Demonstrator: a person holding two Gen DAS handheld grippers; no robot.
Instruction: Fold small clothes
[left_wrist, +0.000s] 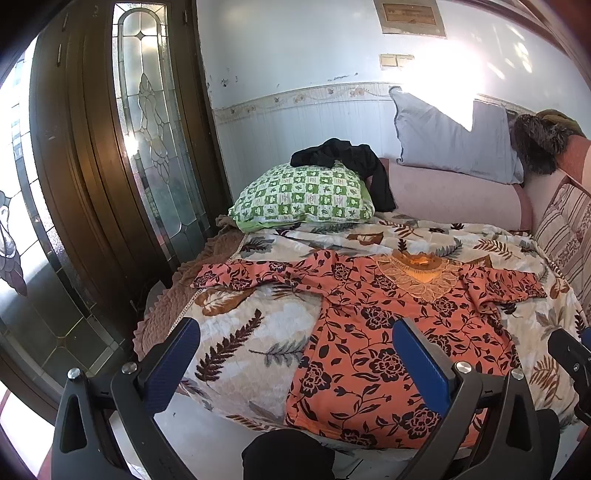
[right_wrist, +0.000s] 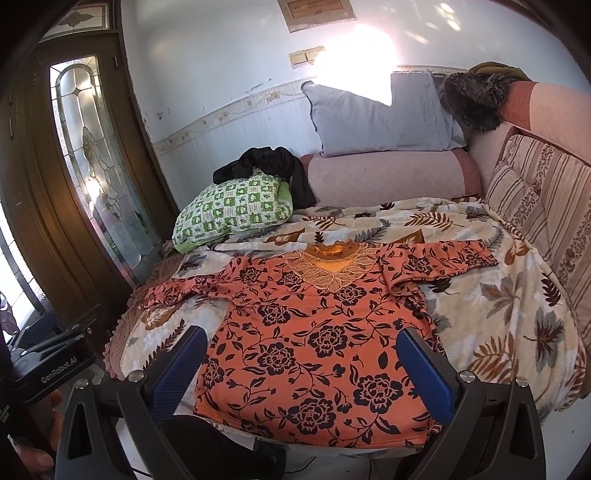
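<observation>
An orange top with black flowers lies flat and face up on the leaf-print bedspread, both sleeves spread out and its lace collar at the far side. My left gripper hangs open above the near left side of the top, holding nothing. My right gripper is also open, above the lower middle of the top. The left gripper's body shows at the left edge of the right wrist view, held by a hand.
A green checked pillow with a black garment on it sits at the bed's far left. A grey pillow and pink bolster line the wall. A wooden glazed door stands left.
</observation>
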